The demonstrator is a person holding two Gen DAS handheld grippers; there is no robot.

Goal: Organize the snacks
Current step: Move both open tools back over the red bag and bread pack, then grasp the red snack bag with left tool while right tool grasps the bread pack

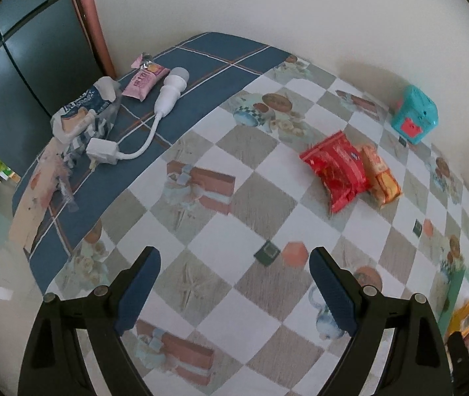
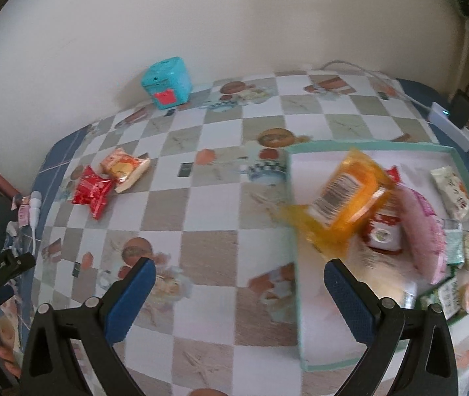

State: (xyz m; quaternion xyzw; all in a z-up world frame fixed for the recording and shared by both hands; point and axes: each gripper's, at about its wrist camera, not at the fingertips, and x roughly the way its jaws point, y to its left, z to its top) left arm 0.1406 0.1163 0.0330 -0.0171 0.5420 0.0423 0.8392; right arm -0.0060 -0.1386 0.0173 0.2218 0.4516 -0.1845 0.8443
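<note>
The orange packet (image 2: 346,198) is smeared by blur above the tray (image 2: 300,330) at the right, so whether it rests on the snacks inside is unclear. A red packet (image 1: 336,171) and a yellow packet (image 1: 381,178) lie touching on the checked desk (image 1: 201,224) against a pale wall. The left tool (image 1: 234,292) and right tool (image 2: 239,300) both gape, gripping nothing.

Orange packet (image 2: 343,198) blurred; tray (image 2: 300,313) contents smeared.
</note>
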